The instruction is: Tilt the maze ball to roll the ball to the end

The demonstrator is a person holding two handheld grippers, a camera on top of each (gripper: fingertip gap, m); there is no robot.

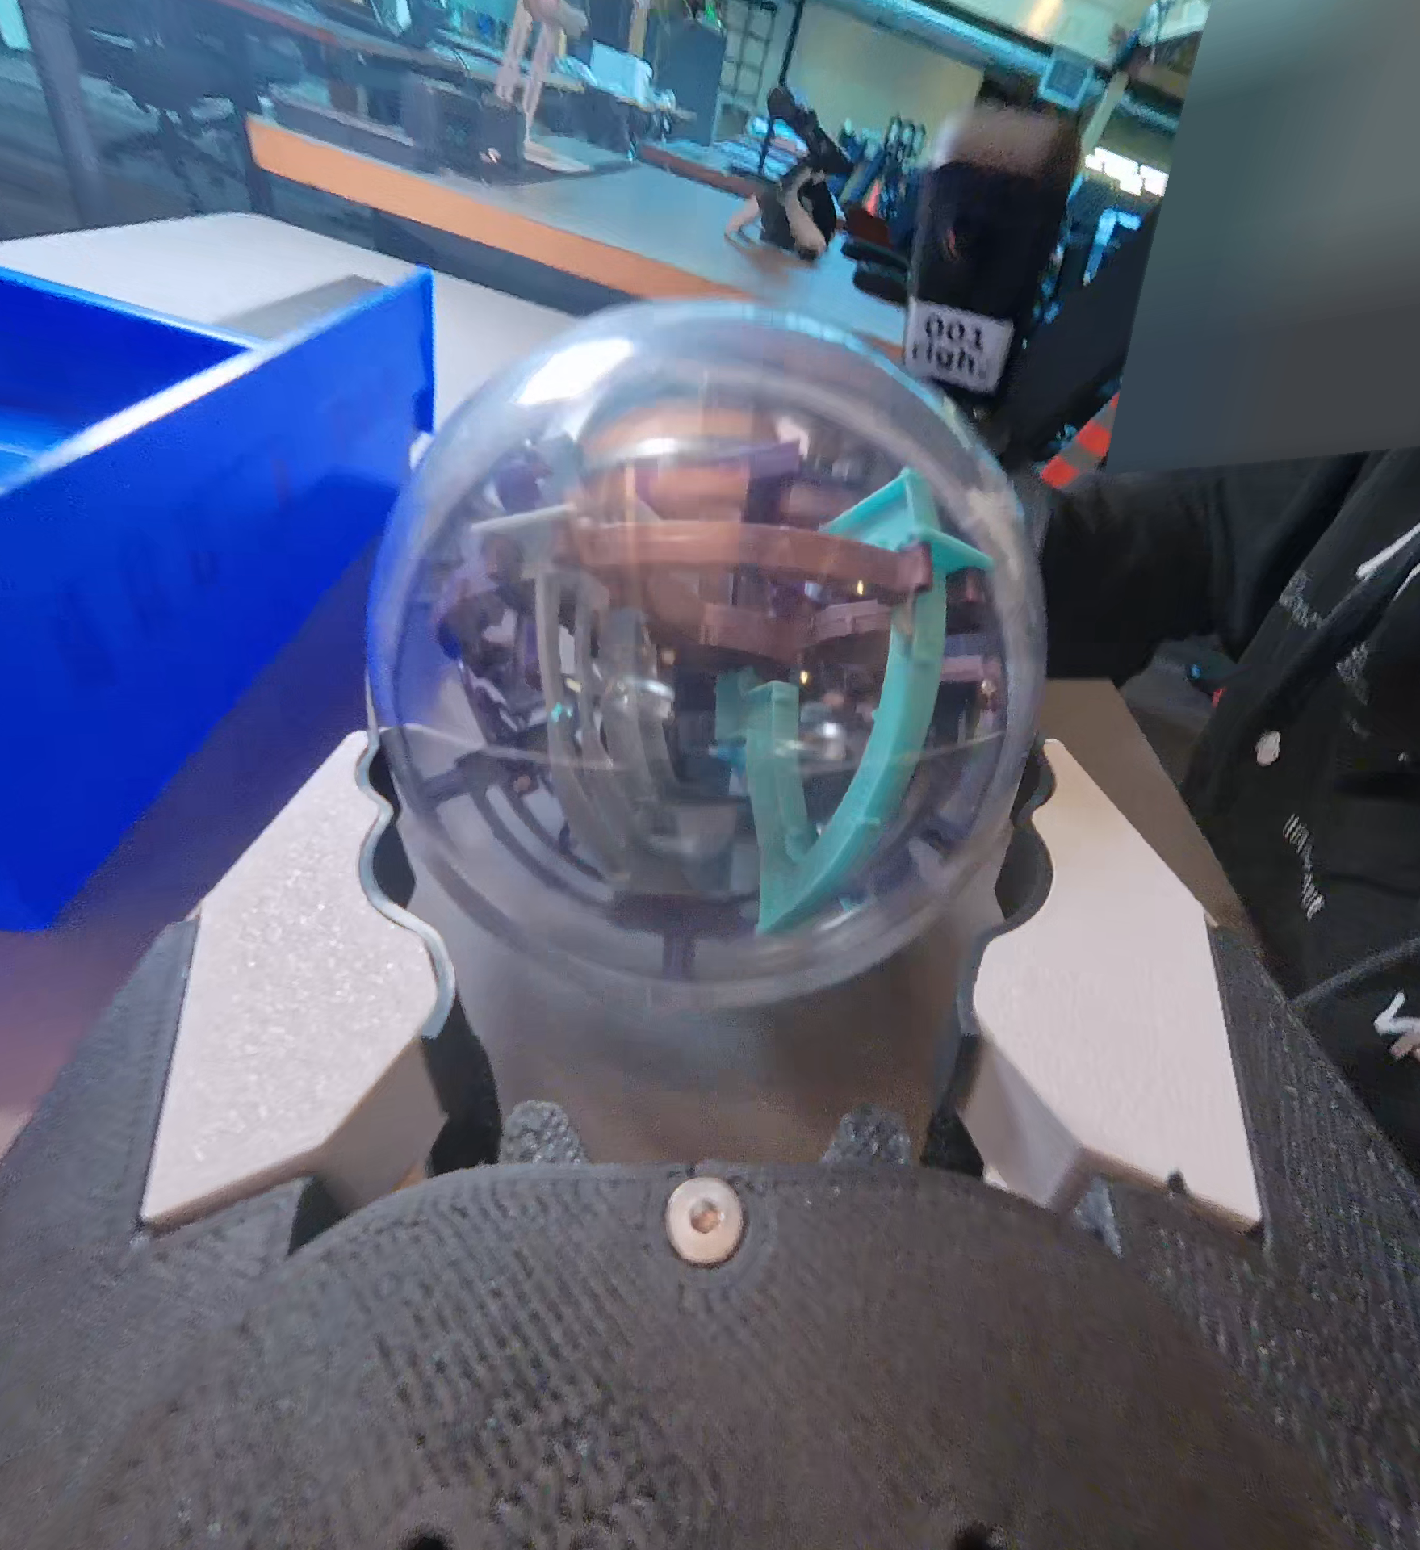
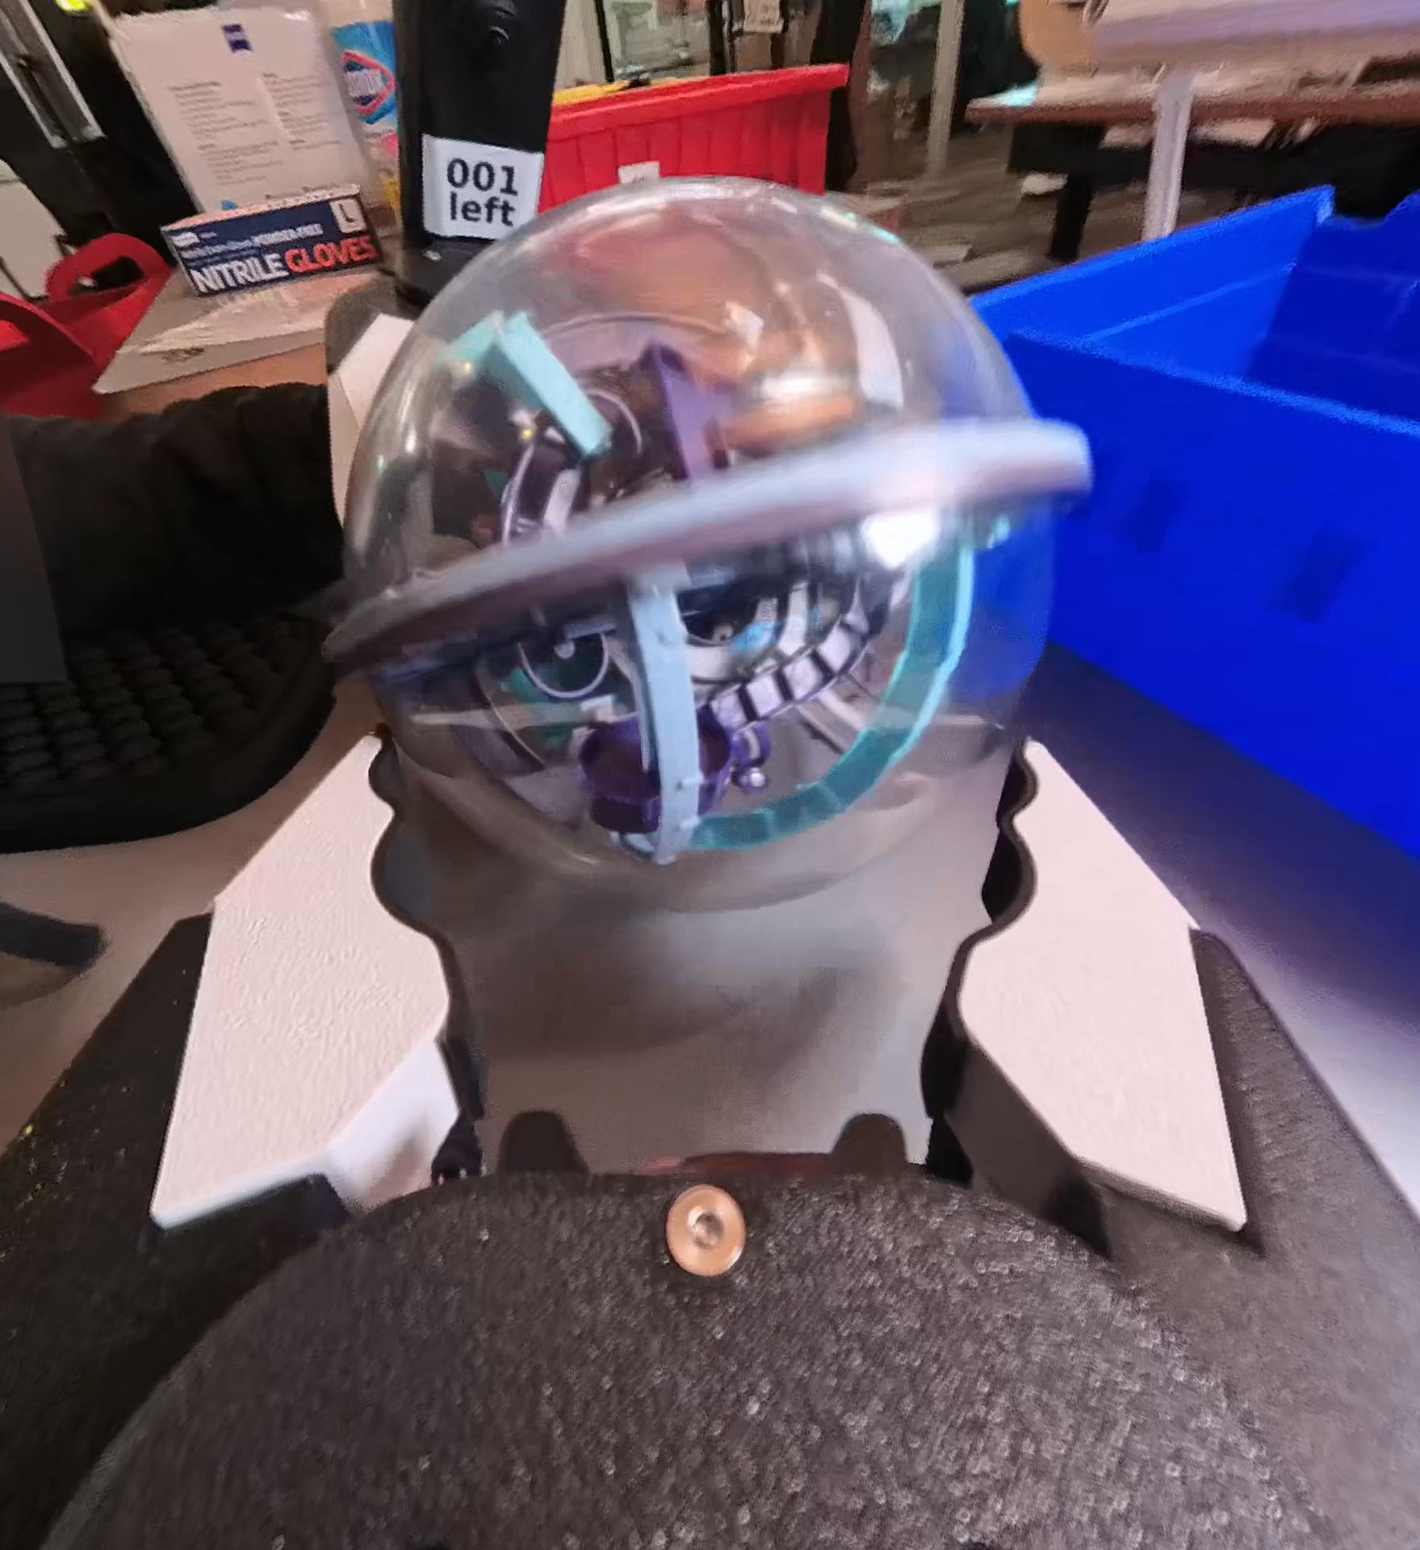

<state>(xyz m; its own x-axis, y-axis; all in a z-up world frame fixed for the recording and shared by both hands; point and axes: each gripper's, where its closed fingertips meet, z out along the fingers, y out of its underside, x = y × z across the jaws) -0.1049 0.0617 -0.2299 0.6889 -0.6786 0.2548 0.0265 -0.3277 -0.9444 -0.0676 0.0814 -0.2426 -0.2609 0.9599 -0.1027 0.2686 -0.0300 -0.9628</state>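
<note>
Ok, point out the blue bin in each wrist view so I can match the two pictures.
Left wrist view: the blue bin fills the left edge, left of the maze ball.
Right wrist view: the blue bin sits at the right edge, right of the maze ball.
Shared landmark: the clear maze ball, centred between the fingers in both views.

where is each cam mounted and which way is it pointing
Left wrist view: sits on the left gripper, looking forward along its jaws at the maze ball held between them; the blue bin lies left, a dark sleeve right.
Right wrist view: sits on the right gripper, facing the maze ball from the opposite side; the blue bin lies right.
Shared: the ball, the bin, and each view shows the other gripper's black body behind the ball.
</note>
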